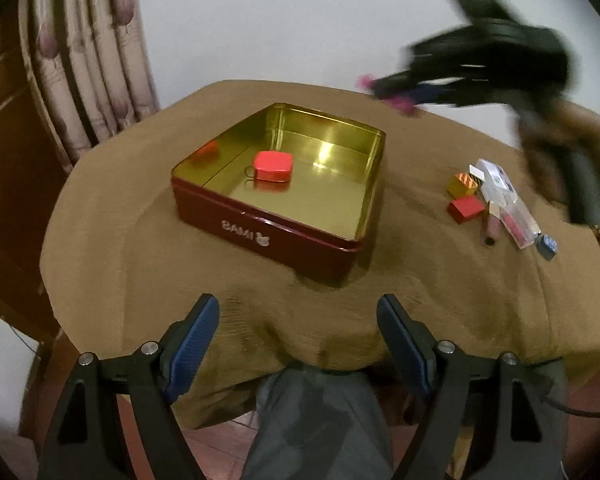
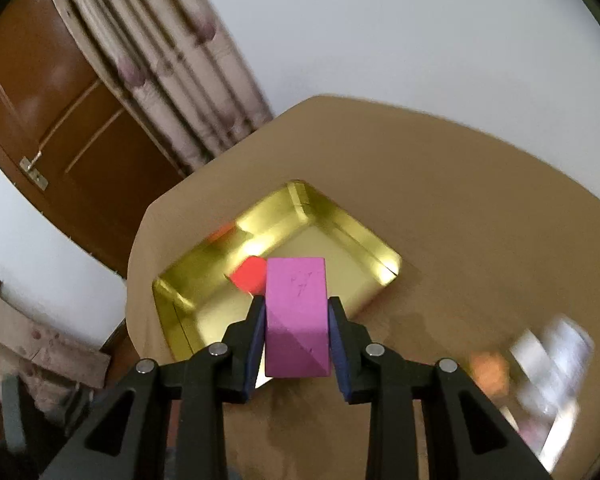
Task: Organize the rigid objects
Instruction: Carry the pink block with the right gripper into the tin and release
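Note:
A dark red tin with a gold inside stands on the brown-clothed table; it also shows in the right wrist view. A red rounded box lies inside it, partly hidden in the right wrist view. My right gripper is shut on a purple block and holds it above the tin's near side; it appears blurred in the left wrist view. My left gripper is open and empty, near the table's front edge.
Right of the tin lie a red block, a yellow striped block, a clear plastic case, a brown tube and a small blue piece. A curtain and door stand behind.

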`<state>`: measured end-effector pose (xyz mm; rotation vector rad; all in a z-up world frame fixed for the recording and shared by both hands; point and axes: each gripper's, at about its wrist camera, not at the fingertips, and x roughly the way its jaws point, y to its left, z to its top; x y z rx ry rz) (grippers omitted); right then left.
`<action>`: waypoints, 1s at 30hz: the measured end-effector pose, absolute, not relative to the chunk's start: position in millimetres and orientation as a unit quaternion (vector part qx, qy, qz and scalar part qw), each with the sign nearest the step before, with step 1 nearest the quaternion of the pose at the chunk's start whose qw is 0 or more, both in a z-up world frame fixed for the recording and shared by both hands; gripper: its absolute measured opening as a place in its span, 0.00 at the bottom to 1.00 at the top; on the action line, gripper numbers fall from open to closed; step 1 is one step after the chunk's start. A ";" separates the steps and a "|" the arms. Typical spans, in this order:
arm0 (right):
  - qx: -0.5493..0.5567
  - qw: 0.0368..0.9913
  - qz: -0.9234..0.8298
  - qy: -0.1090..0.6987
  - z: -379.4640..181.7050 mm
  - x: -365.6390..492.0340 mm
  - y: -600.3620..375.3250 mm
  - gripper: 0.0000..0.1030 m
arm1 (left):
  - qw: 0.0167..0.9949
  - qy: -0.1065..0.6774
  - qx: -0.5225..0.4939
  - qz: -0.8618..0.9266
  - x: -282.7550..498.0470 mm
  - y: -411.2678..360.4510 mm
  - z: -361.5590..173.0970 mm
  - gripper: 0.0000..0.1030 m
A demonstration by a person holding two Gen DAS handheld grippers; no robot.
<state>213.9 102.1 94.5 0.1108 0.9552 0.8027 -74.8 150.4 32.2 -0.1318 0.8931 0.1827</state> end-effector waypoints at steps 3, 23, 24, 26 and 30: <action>0.029 0.796 0.365 0.482 75.4 247.2 149.9 0.29 | 0.895 0.430 -0.072 0.091 -75.2 158.5 31.3 0.75; 0.010 0.797 0.347 0.495 41.6 298.6 232.3 0.36 | 0.889 0.446 -0.069 0.083 -67.9 168.0 11.5 0.75; 0.013 0.802 0.348 0.486 44.9 296.6 228.1 0.36 | 0.888 0.447 -0.067 0.083 -67.9 166.4 10.7 0.76; 0.034 0.807 0.357 0.469 54.1 289.5 208.4 0.36 | 0.889 0.445 -0.062 0.083 -67.9 162.7 10.4 0.75; 0.080 0.837 0.362 0.402 78.6 248.4 136.1 0.36 | 0.892 0.444 -0.032 0.076 -68.3 150.9 7.3 0.76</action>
